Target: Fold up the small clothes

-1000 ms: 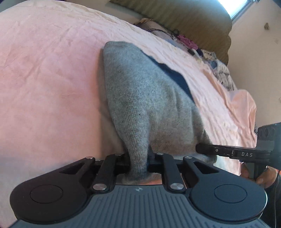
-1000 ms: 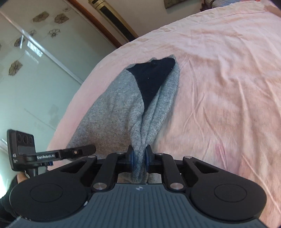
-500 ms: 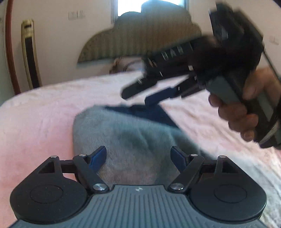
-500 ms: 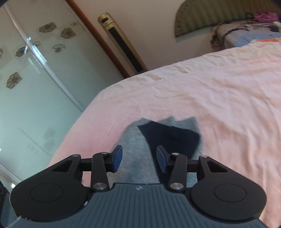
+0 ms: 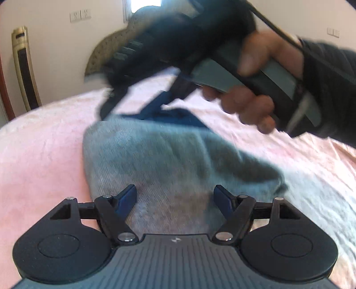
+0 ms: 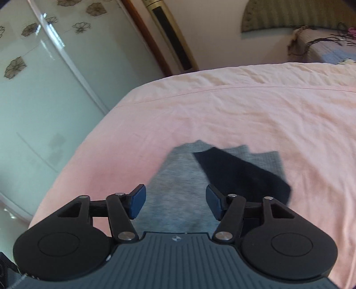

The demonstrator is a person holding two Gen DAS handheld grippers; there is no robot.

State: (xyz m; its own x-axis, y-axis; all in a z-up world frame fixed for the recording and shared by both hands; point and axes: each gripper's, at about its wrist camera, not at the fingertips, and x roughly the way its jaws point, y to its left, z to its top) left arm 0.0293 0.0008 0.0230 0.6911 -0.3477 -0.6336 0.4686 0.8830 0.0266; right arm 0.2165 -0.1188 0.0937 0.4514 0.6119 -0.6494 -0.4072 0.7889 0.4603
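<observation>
A grey knit garment (image 5: 166,155) with a dark navy part (image 5: 180,115) lies folded on the pink bed sheet (image 5: 40,155). My left gripper (image 5: 175,195) hovers over its near edge; the jaws stand wide, are closing slightly, and grip nothing. A hand (image 5: 247,104) carries the blurred right gripper (image 5: 128,106) across the far side of the garment. In the right wrist view my right gripper (image 6: 175,197) is above the grey garment (image 6: 178,173), beside the navy part (image 6: 240,173). Its jaws are opening, pads clear of the cloth.
The pink sheet (image 6: 244,111) covers the whole bed. A padded headboard (image 6: 289,17) and a heap of clothes (image 6: 322,49) lie at the far end. Glass wardrobe doors (image 6: 44,89) and a tall gold-trimmed unit (image 6: 171,37) stand beyond the bed's edge.
Both grippers were shut on bunched grey cloth; both have let go and opened. The garment dropped flat on the sheet. The right gripper swung up across the left wrist view.
</observation>
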